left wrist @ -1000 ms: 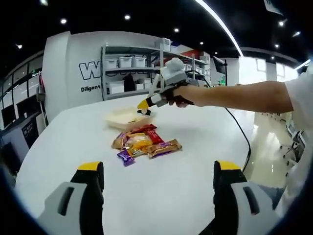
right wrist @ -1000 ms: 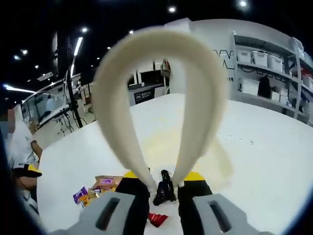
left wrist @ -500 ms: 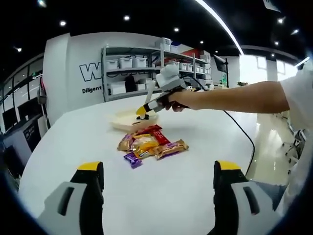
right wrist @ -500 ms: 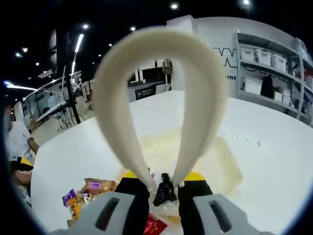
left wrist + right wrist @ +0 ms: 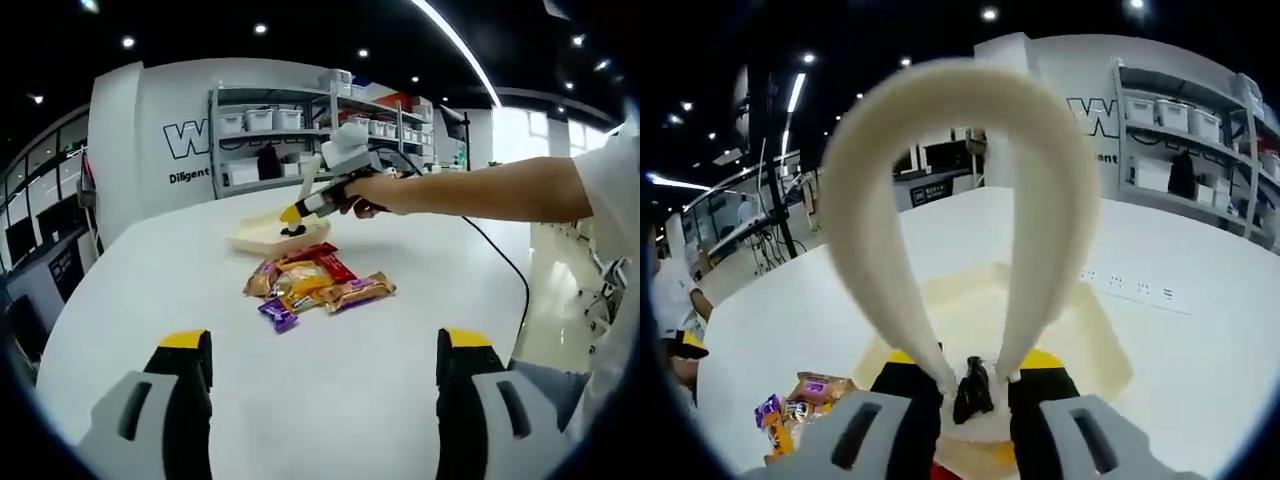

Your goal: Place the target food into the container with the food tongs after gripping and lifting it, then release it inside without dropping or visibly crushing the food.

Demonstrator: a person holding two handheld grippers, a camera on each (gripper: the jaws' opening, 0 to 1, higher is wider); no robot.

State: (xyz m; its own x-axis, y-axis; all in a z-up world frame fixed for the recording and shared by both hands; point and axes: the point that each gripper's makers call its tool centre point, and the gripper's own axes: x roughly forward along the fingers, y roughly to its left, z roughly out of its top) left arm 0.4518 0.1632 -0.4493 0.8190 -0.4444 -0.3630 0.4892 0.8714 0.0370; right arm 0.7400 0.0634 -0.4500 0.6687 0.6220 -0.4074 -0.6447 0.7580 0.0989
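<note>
Snack packets [image 5: 312,283] lie heaped near the middle of the white table [image 5: 330,390] in my left gripper view, a purple one at the pile's near left edge, orange and yellow ones in the centre, a red one behind and a brown one trailing off to the right. My left gripper [image 5: 320,372] sits low in front of them with its yellow-tipped jaws spread wide apart and nothing between them, well short of the pile. Just beyond the packets stands the cream container [image 5: 262,236], a shallow tray. To its right my right gripper [image 5: 290,214] reaches in from that side, my hand [image 5: 368,193] wrapped round it and my bare forearm stretching off to the right edge. Its yellow tips hang over the tray, and a small dark piece of food [image 5: 291,231] shows right below them, at the tray's near right corner; I cannot tell from here whether it touches the tray floor.

My right gripper view looks along the food tongs [image 5: 958,215], whose cream loop arches across most of the picture. On the left, some packets [image 5: 797,412] lie on the table. My right gripper [image 5: 974,362] squeezes the two tong arms together, and the dark food [image 5: 971,388] is pinched between the tong tips. It hangs directly over the container's [image 5: 1095,345] pale interior.
</note>
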